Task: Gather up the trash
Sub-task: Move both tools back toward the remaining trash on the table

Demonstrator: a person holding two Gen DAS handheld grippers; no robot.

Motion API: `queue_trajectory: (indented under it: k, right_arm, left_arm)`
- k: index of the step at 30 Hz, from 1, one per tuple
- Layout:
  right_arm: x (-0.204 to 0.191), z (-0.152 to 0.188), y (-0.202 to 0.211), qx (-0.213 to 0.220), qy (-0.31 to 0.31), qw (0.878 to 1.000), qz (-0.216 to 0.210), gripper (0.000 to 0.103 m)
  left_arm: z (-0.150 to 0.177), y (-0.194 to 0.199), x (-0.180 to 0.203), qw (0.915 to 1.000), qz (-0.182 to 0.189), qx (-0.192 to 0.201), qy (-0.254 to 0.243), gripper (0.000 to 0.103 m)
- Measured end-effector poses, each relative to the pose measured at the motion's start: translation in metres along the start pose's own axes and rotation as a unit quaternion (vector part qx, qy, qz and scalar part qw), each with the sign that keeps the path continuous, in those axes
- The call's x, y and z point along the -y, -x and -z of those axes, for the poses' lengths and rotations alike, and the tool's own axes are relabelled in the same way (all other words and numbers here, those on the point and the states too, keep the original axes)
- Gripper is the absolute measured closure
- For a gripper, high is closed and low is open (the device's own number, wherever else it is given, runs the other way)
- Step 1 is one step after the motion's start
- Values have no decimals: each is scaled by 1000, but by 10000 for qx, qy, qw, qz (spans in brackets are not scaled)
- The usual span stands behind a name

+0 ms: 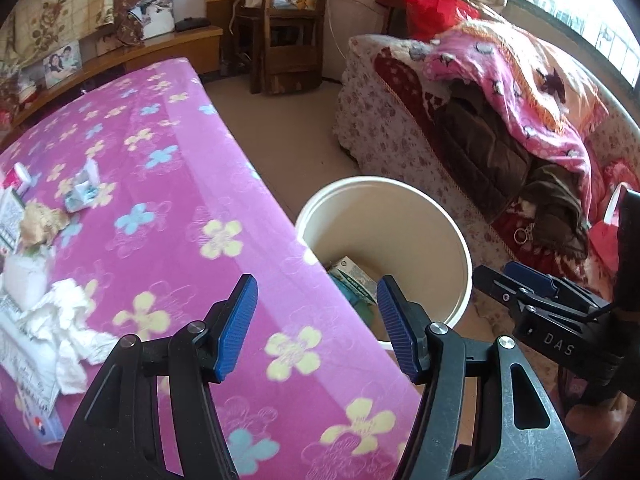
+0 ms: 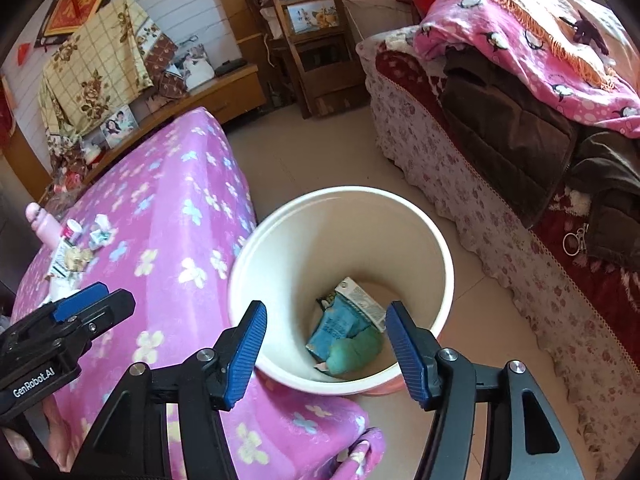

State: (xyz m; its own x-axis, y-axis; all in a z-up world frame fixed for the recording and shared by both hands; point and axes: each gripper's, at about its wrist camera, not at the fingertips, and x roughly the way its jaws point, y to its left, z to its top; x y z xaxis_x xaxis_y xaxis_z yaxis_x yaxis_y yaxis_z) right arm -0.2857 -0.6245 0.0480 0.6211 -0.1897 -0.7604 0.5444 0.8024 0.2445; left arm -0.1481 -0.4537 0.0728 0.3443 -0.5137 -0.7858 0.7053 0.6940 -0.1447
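Note:
A white bucket (image 2: pixel 280 216) stands on the floor against the corner of a table under a pink flowered cloth (image 2: pixel 176 208). In its bottom lie a blue packet (image 2: pixel 340 328), a green crumpled wad (image 2: pixel 356 354) and a white wrapper (image 2: pixel 362 304). My right gripper (image 2: pixel 325 312) hovers open over the bucket's mouth, nothing between its pads. My left gripper (image 1: pixel 317 282) is open and empty above the table's edge, beside the bucket (image 1: pixel 440 216). On the cloth at the left lie crumpled white tissue (image 1: pixel 68 320), a brown paper ball (image 1: pixel 42 220) and small torn cartons (image 1: pixel 82 192).
A sofa (image 1: pixel 384 136) with a pink blanket (image 1: pixel 520 80) and a brown jacket (image 1: pixel 488 148) runs along the right. A wooden chair (image 1: pixel 280 32) and a low wooden cabinet (image 1: pixel 168 48) stand at the back. Tan floor (image 1: pixel 288 128) lies between table and sofa.

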Motion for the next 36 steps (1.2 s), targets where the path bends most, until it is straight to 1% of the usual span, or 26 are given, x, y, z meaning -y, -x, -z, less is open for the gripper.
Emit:
queue_trajectory:
  k: [2,8,12,15,19,24,29,33,36]
  right_arm:
    - [-7,1,8,47,29,10000,-55,43]
    - [-38,3,29,177,211,9994,-210,42]
    - [-58,5,38,229,287,9988,-313,41]
    - [-74,7,42,240,381,9982,-402,41]
    - [-105,11,46,242,569,9965,-568,40]
    - [-141,17,48,233,799,9935,-781,37]
    - [-173,22,43,164,976,9906,-945,37]
    - [-196,27,36,59,1118,9878,-1078,37]
    - [-212,32,30,-14,1274,9855,-1123,37]
  left_arm:
    - [4,9,-6,9999,-140,61,-13,42]
    - [15,33,-28,9991,-383,161,92,42]
    - [22,53,-47,9980,-512,291,231,42]
    - [30,70,-63,9963,-697,418,272,42]
    - [41,86,-84,9949,-820,444,386,42]
    - [57,108,-120,9928,-948,436,590,42]
    - [75,128,-162,9887,-1129,439,879,42]
    - [88,140,-194,9849,-1234,424,1138,42]
    - [99,140,-219,9812,-1283,358,1397,42]
